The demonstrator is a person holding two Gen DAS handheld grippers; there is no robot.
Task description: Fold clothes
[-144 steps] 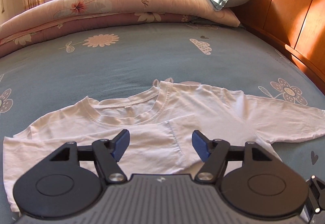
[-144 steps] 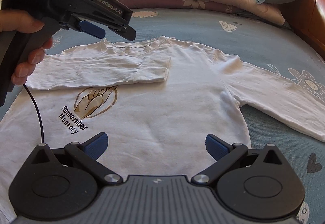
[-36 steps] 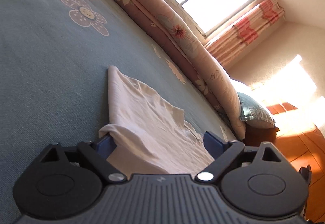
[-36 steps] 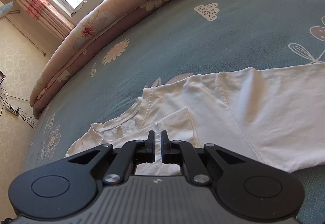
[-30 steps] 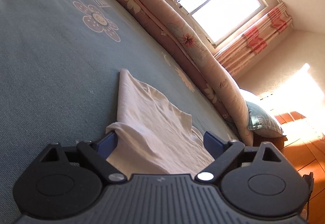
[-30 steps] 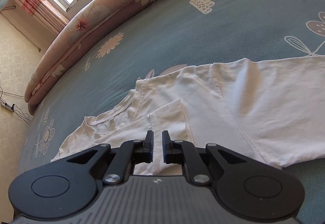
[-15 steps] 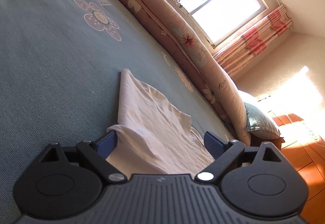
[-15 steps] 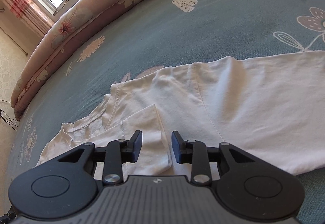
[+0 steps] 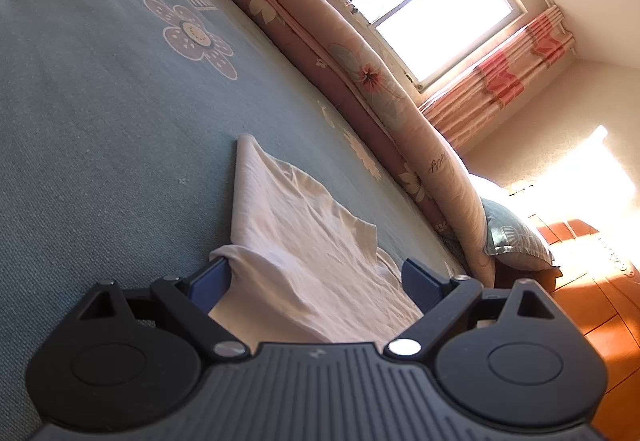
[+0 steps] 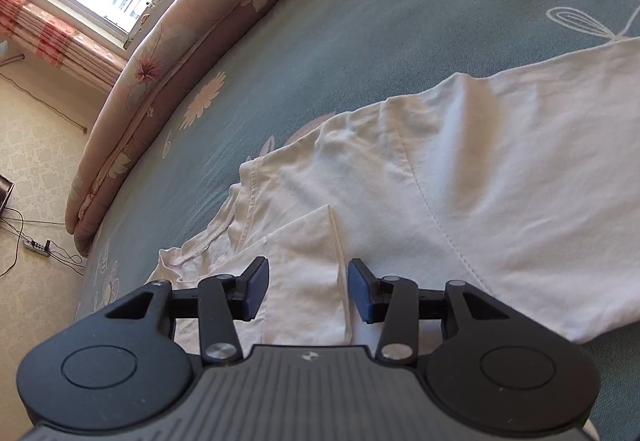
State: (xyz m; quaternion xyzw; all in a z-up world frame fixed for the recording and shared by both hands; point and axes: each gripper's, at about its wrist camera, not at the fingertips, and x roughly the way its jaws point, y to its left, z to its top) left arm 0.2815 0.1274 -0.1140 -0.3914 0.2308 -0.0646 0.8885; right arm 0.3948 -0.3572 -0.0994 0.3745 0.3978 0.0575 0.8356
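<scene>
Blue-grey floral bedsheet (image 10: 440, 53) covered the bed and formed the working surface in both wrist views. Nearest the right camera, the right gripper (image 10: 308, 291) was lowered over a white cotton long-sleeved shirt (image 10: 500, 201) lying flat on the sheet. Its blue-padded jaws were opening, and the folded-over sleeve cuff (image 10: 308, 269) lay between them, with neither pad pressing on it. Beyond the cuff, the ribbed neckline (image 10: 224, 225) was visible, and the other sleeve ran out toward the right edge of that view.

In the left view, the left gripper (image 9: 316, 281) had its jaws spread wide. A raised fold of the same shirt (image 9: 288, 233) rested against the left blue pad (image 9: 210, 283), while the right pad stood clear of the cloth; the fabric was not pinched. The shirt extended away from the gripper in a narrowing strip across the sheet.

Farther off, a rolled pink floral quilt (image 9: 360, 81) lay along the far edge of the bed, with a blue-green patterned pillow (image 9: 516, 237) at its end beside an orange wooden headboard (image 9: 600, 305). Behind these stood a bright window (image 9: 424, 1) with pink striped curtains (image 9: 504, 81)
</scene>
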